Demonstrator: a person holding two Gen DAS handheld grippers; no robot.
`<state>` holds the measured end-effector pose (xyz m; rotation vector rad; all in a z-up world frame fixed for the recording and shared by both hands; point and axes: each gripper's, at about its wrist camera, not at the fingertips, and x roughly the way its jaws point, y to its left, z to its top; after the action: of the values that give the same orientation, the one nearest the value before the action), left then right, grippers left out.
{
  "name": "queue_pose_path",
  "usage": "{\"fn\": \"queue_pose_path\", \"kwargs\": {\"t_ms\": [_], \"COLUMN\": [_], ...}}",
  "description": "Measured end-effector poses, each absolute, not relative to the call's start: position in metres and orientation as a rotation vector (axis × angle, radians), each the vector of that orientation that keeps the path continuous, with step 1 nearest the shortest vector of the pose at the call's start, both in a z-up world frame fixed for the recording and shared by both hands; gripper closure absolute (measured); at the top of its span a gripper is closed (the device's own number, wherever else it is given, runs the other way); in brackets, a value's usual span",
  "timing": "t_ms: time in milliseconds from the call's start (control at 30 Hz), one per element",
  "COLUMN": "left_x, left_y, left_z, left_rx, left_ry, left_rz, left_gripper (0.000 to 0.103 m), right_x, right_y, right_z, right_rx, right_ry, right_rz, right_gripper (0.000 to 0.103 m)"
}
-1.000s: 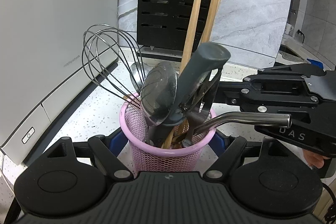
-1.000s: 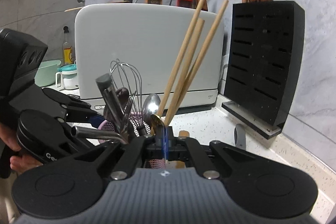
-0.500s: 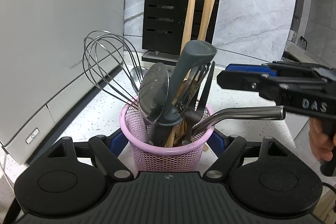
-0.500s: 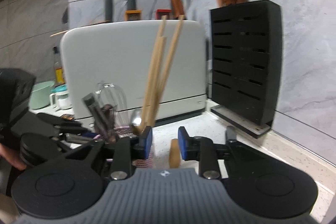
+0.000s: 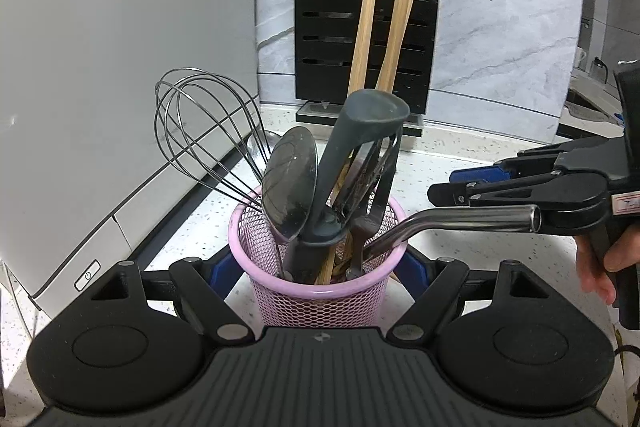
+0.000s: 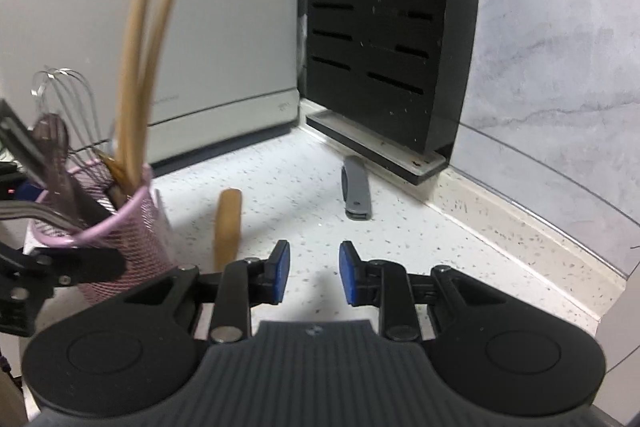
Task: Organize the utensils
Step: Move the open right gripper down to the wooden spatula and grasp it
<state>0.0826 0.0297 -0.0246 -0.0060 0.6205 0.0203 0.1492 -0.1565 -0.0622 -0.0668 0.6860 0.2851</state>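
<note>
A pink mesh cup [image 5: 316,291] stands on the speckled counter, and my left gripper [image 5: 316,267] is shut on it, one blue pad on each side. In the cup are a wire whisk [image 5: 200,131], a dark spoon [image 5: 290,183], a grey-handled tool [image 5: 360,147], wooden sticks [image 5: 366,15] and a bent steel handle [image 5: 460,221]. My right gripper [image 6: 312,275] is open and holds nothing; it hovers to the right of the cup [image 6: 104,227]. On the counter ahead of it lie a wooden handle [image 6: 228,223] and a grey handle [image 6: 356,187].
A black knife block [image 6: 384,27] stands against the marble wall, and a large white appliance [image 6: 160,47] is to its left. A person's hand [image 5: 604,267] holds the right gripper [image 5: 460,189] at the right of the left wrist view. The counter's raised back edge [image 6: 520,227] runs along the wall.
My right gripper opened, drew back from over the cup to its right and turned toward the counter. The left gripper stayed clamped on the cup.
</note>
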Motion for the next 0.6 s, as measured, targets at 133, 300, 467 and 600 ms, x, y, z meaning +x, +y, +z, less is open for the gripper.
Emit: {"fn": "queue_pose_path", "kwargs": {"t_ms": [133, 300, 467, 600], "left_x": [0.089, 0.093, 0.092, 0.092], "left_y": [0.028, 0.028, 0.03, 0.033], "left_z": [-0.026, -0.027, -0.028, -0.028], "left_rx": [-0.008, -0.012, -0.014, -0.013], "left_ry": [0.625, 0.626, 0.626, 0.625], "left_rz": [0.03, 0.034, 0.028, 0.019], "left_gripper": [0.011, 0.011, 0.011, 0.011], "right_x": [0.167, 0.177, 0.175, 0.172], "right_y": [-0.155, -0.146, -0.124, -0.109], "right_z": [-0.068, -0.072, -0.079, -0.084], "right_rx": [-0.084, -0.058, -0.083, -0.123], "right_ry": [0.702, 0.732, 0.765, 0.781], "right_rz": [0.263, 0.345, 0.446, 0.498], "right_gripper": [0.071, 0.071, 0.071, 0.071]}}
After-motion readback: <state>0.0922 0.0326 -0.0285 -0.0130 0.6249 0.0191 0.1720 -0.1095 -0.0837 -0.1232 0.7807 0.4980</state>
